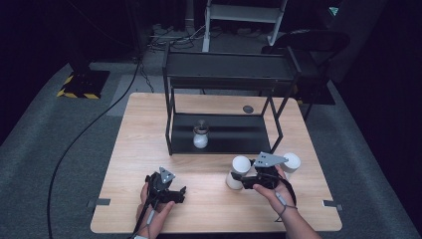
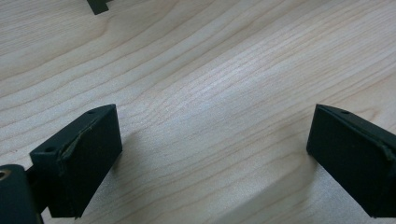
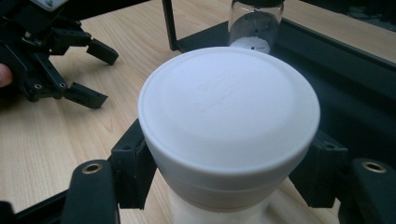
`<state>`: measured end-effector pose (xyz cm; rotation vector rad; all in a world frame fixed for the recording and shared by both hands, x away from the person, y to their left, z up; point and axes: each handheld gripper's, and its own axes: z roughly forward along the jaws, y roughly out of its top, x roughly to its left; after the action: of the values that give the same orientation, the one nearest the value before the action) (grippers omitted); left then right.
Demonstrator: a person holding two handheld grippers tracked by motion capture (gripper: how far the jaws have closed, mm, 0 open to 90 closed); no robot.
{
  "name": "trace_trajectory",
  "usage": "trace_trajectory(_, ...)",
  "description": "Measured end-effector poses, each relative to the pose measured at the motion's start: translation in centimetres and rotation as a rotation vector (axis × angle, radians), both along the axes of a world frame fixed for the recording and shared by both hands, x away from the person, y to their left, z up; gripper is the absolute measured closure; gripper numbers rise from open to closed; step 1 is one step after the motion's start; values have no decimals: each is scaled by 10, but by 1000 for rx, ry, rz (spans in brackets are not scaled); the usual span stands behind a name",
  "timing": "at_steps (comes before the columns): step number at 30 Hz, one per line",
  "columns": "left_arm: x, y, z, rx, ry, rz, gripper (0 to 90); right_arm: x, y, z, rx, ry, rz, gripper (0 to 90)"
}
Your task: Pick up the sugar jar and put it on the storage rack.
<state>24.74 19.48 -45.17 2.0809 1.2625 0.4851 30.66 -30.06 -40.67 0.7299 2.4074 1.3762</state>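
A white lidded container [image 1: 240,167] stands on the wooden table [image 1: 144,129] in front of the black rack. My right gripper [image 1: 239,180] is shut on the white container [image 3: 229,107], one jaw pressed to each side just below the lid. My left gripper [image 1: 171,193] rests low at the front left with its jaws wide apart and nothing between them; the left gripper [image 3: 93,74] also appears open in the right gripper view. In the left gripper view, the left gripper [image 2: 212,154] faces bare wood.
A black two-tier rack [image 1: 224,74] stands at the back of the table, with a glass jar of white powder [image 1: 200,137] on its lower shelf. A second white container [image 1: 292,162] stands right of my right gripper. Tape marks [image 1: 99,202] sit at the table's side edges.
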Motion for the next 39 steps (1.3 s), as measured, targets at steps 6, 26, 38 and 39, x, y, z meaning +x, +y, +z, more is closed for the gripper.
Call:
trace_trajectory(6,0,0,0,0,0,0,31,1,1,4,-15,3,-2,332)
trace_trajectory(26,0,0,0,0,1,-1,30,8,0,33,-17,6,-39,333)
trace_trajectory(38,0,0,0,-1,1,-1,28,17,3,59,-15,-16,-53,333)
trace_trajectory(39,0,0,0,-1,1,-1,28,19,4,62,-14,-16,-55,333)
